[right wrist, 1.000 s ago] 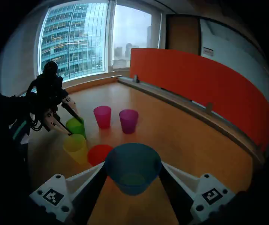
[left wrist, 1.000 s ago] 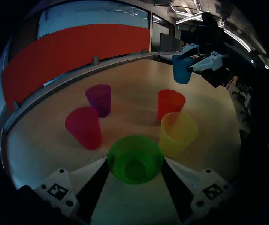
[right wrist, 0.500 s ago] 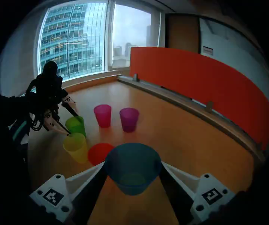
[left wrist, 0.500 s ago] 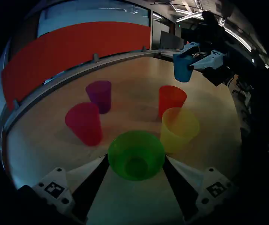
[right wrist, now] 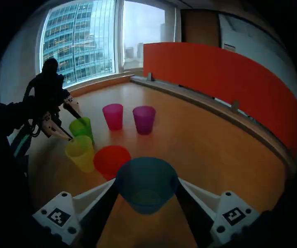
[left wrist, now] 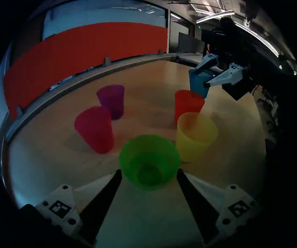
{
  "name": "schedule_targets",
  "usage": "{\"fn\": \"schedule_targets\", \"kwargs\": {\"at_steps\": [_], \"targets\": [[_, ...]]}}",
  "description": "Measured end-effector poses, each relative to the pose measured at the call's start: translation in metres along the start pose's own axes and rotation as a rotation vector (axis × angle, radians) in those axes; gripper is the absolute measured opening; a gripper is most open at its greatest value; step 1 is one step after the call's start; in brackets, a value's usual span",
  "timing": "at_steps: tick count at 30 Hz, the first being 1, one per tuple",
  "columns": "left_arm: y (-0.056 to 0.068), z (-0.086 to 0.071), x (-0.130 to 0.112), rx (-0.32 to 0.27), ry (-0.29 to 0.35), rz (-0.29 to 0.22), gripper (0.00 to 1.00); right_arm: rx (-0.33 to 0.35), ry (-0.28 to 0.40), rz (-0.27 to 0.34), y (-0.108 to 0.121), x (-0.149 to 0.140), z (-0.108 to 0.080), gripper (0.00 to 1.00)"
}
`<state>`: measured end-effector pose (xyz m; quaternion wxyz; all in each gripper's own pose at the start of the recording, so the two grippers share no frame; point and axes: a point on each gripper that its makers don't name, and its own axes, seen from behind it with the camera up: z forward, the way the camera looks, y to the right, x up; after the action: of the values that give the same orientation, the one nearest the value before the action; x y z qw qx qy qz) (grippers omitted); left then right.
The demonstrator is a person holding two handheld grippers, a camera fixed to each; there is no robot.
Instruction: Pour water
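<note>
In the left gripper view my left gripper (left wrist: pixel 148 175) is shut on a green cup (left wrist: pixel 149 161), held upright above the wooden table (left wrist: pixel 45 173). Beyond it stand a yellow cup (left wrist: pixel 195 136), a red cup (left wrist: pixel 187 106), a pink cup (left wrist: pixel 94 129) and a purple cup (left wrist: pixel 111 100). In the right gripper view my right gripper (right wrist: pixel 147 196) is shut on a blue cup (right wrist: pixel 147 184), which hangs just above the red cup (right wrist: pixel 111 160). The left gripper (right wrist: pixel 70 124) with its green cup (right wrist: pixel 81 127) is at the left there. The blue cup (left wrist: pixel 199 81) and right gripper (left wrist: pixel 216 70) appear far right in the left view.
An orange partition (right wrist: pixel 231 82) runs along the table's far edge (right wrist: pixel 214 120). Tall windows (right wrist: pixel 82 41) stand behind the person's dark arm (right wrist: pixel 8 120). Bare table (right wrist: pixel 214 165) lies to the right of the cups in the right gripper view.
The right gripper has carried the blue cup down and closer, over the red cup. The left gripper has lifted the green cup slightly and shifted toward the yellow cup.
</note>
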<state>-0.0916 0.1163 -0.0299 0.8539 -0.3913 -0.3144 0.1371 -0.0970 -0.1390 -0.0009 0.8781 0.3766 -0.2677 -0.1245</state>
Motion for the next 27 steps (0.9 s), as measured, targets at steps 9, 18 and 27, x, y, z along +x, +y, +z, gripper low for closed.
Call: {"fn": "schedule_targets", "kwargs": {"at_steps": [9, 18, 27], "targets": [[0.005, -0.004, -0.006, -0.001, -0.006, 0.000, 0.99, 0.012, -0.025, 0.027, -0.005, -0.021, 0.010, 0.93], [0.006, -0.008, -0.006, 0.004, -0.003, 0.003, 0.99, 0.012, -0.039, 0.043, -0.006, -0.033, 0.012, 0.93], [0.006, -0.009, -0.007, 0.004, -0.002, 0.008, 0.99, 0.001, -0.053, 0.022, -0.008, -0.044, 0.012, 0.93]]}}
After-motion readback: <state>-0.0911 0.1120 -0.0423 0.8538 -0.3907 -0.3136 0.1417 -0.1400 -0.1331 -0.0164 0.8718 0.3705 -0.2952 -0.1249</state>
